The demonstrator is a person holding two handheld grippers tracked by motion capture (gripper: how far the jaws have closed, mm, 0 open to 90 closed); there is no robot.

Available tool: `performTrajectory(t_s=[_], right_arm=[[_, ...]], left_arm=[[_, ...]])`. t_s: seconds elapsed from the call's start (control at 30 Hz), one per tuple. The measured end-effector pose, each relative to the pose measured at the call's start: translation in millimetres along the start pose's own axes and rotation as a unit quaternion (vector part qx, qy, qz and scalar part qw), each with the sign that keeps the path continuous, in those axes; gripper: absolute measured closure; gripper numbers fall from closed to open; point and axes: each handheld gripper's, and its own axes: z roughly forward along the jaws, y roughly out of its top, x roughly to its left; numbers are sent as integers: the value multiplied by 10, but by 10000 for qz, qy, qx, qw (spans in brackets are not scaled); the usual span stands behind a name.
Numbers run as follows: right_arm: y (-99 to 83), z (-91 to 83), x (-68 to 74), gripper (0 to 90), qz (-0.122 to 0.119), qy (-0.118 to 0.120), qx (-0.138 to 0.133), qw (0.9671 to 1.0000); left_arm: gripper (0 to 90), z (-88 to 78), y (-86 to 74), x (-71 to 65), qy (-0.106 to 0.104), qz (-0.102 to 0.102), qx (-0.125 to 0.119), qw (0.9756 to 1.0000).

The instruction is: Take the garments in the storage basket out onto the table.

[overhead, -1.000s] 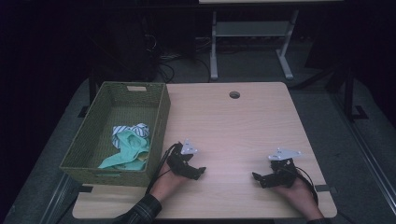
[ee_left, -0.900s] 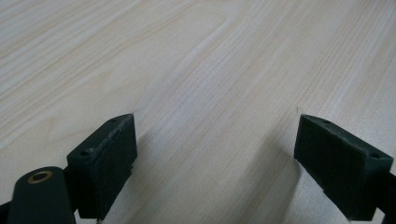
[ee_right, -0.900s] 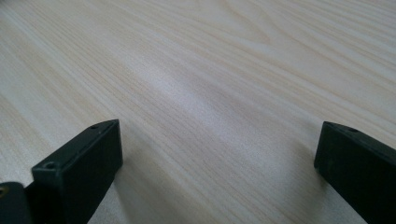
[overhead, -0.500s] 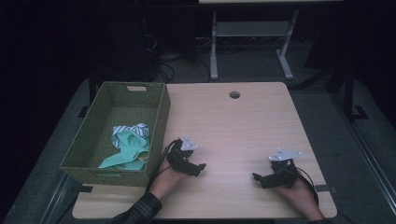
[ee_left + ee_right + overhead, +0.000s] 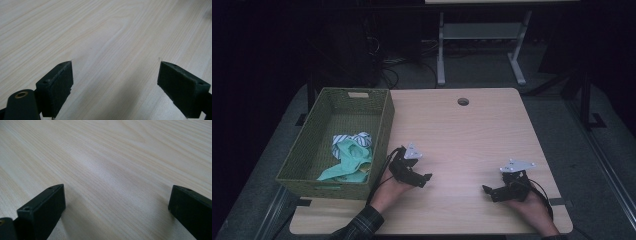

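My left gripper (image 5: 424, 177) rests low over the wooden table (image 5: 462, 135) just right of a green woven basket (image 5: 307, 150). In the left gripper view its jaws stand wide apart around the left gripper (image 5: 115, 82), with bare wood between them. My right gripper (image 5: 487, 190) sits near the table's front right, held by a hand. Its own view shows the right gripper (image 5: 116, 207) open over bare tabletop as well. Inside the basket lie a mint green cloth (image 5: 349, 162) and a striped cloth (image 5: 349, 140).
A round cable hole (image 5: 463, 101) marks the table's far middle. Beyond the table stands a grey metal frame (image 5: 479, 45) on a dark floor with cables. The basket hangs partly over the table's left edge.
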Motion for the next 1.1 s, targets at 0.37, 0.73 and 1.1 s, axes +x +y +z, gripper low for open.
performTrajectory(t_s=[0.37,0.73,1.1], right_arm=[[1,1,1,4,4,4,7,10000],[2,1,1,5,3,9,11,10000],[2,1,0,4,5,9,11,10000]], left_arm=[[124,-83,34,26,-4,-22,35,10000],[124,-170,102,42,-123,-44,-16,9999],[125,-236,166,43,-175,-11,-56,9998]])
